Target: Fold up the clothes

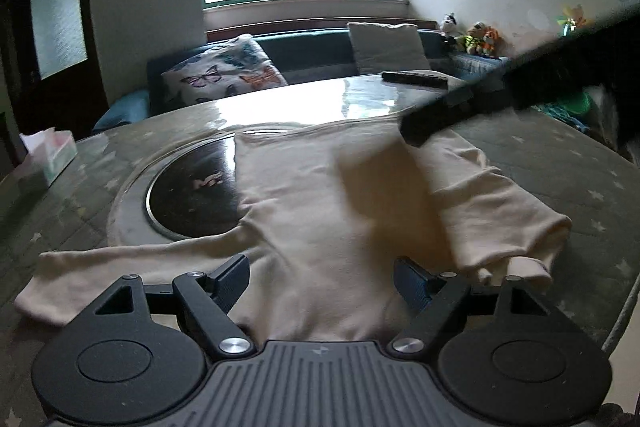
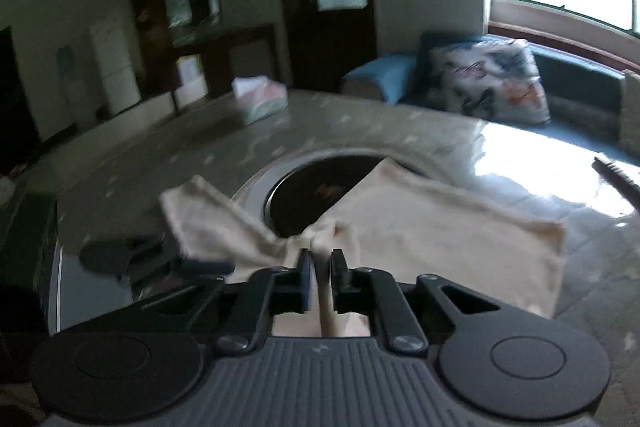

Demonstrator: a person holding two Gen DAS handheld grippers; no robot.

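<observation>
left wrist: cream shirt [image 1: 340,195] spread mid-table over round black hob [image 1: 192,187]; tissue box [image 1: 48,155] at table's left edge; left gripper [image 1: 320,283] wide apart, empty, above near hem | right wrist: right gripper [image 2: 320,263] nearly closed, pinching shirt fold, tilted down

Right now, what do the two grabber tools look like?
Both match. The left gripper and right gripper are black, with ribbed grey bodies, round black discs at each side, silver screws on angled link arms, and dark blue finger pads. No cables or sleeves show.
</observation>
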